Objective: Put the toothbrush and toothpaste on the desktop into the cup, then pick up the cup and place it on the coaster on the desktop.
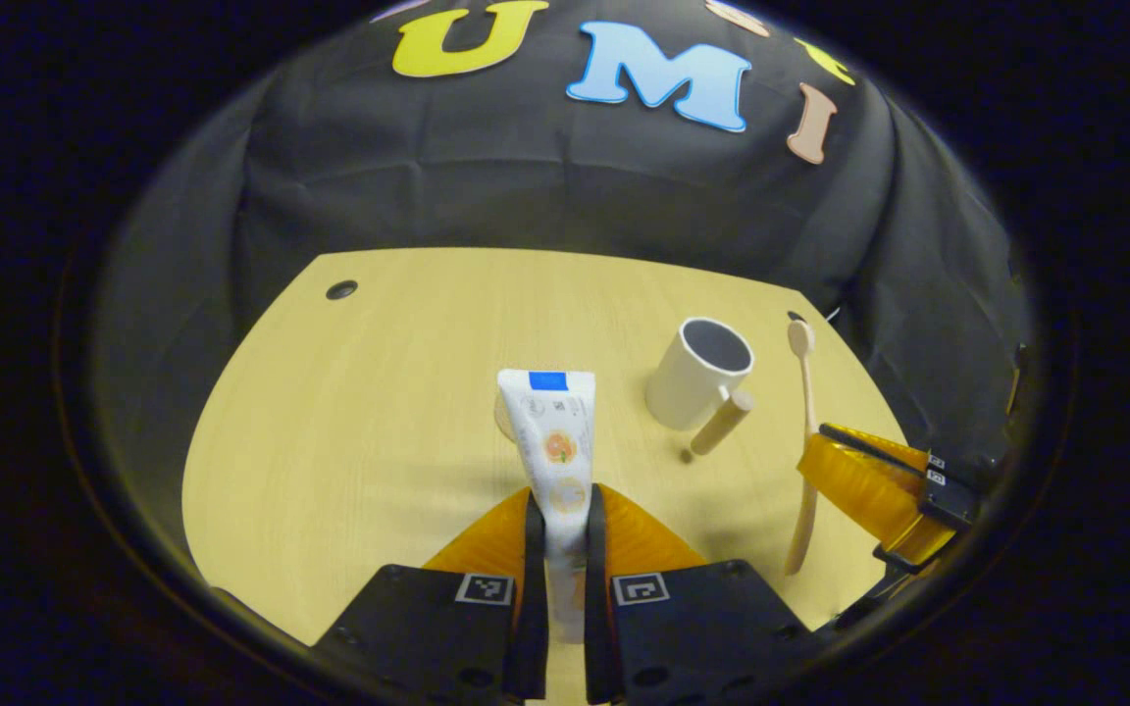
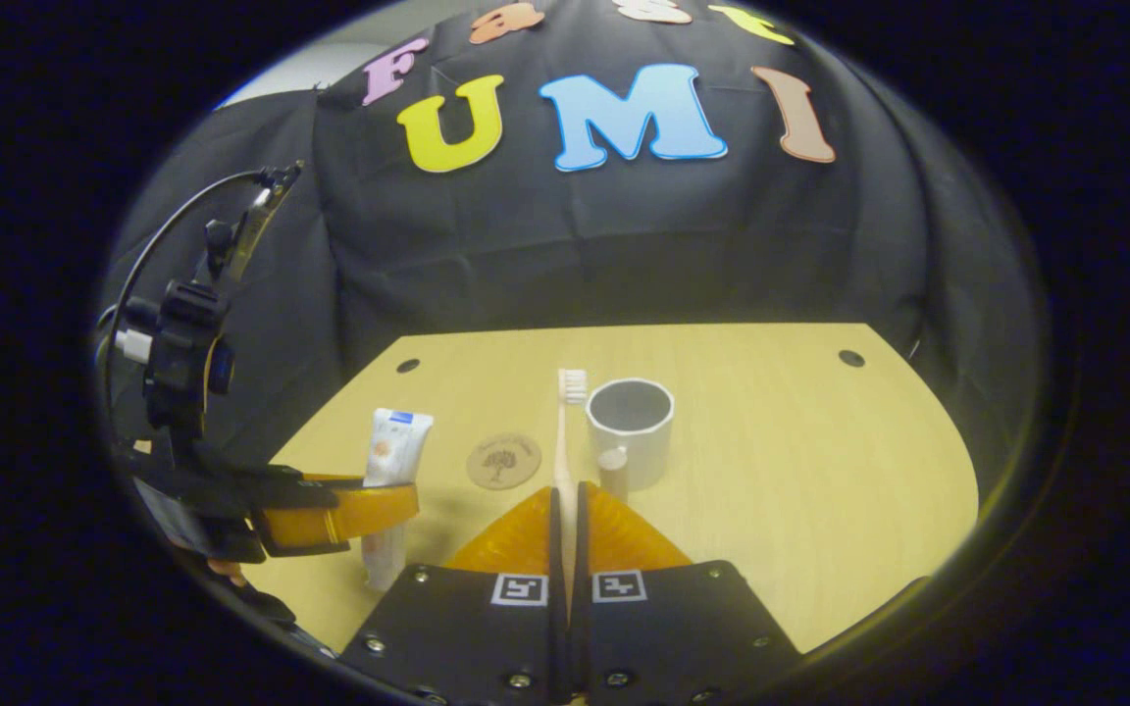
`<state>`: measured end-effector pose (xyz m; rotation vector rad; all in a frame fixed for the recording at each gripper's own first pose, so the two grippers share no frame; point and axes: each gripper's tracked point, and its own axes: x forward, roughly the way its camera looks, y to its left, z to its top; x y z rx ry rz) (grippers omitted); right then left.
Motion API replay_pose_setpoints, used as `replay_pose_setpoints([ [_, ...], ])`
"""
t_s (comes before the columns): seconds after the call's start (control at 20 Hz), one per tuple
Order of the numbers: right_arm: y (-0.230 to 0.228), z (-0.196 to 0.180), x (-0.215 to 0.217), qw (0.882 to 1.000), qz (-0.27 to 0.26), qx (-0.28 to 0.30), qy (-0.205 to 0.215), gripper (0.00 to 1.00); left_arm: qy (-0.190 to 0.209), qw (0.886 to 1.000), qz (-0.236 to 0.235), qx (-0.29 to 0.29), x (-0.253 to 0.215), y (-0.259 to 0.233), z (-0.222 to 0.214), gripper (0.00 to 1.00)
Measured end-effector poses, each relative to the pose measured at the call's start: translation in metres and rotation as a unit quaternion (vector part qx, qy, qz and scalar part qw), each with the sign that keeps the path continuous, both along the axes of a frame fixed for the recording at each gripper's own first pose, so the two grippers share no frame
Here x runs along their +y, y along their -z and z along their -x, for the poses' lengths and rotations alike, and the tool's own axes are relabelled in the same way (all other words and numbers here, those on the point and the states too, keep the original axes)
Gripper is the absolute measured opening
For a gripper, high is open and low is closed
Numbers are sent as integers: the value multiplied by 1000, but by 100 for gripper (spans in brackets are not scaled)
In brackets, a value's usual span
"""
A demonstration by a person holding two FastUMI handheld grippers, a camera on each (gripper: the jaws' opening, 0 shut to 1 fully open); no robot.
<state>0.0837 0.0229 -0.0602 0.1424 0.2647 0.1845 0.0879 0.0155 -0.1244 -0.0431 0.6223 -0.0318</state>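
Observation:
In the left gripper view my left gripper (image 1: 565, 505) is shut on a white toothpaste tube (image 1: 555, 441) that stands up between its fingers, above the wooden desktop (image 1: 349, 431). To the right stands the white cup (image 1: 697, 373) with a wooden handle, open and empty. In the right gripper view my right gripper (image 2: 566, 500) is shut on a pale toothbrush (image 2: 565, 441), bristles up, just left of the cup (image 2: 630, 431). The round brown coaster (image 2: 504, 461) lies left of the brush. The left gripper (image 2: 369, 510) with the tube (image 2: 393, 451) shows at the left.
The desktop has small dark cable holes at its back corners (image 1: 341, 289) (image 2: 850, 358). The black cloth wall closes the back. Open desk surface lies right of the cup (image 2: 800, 471). The right gripper (image 1: 869, 480) with the toothbrush (image 1: 805, 441) shows at the right of the left gripper view.

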Motion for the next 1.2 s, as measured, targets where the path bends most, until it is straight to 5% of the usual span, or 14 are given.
replay_pose_setpoints([
  [0.75,-111,-74,-23,981,-21,-190,24,2,9,987,27,-157,-26,-80,-91,22],
  [1.2,-119,-124,-41,968,-31,-248,31,2,14,959,35,-280,-37,-138,-136,21],
])
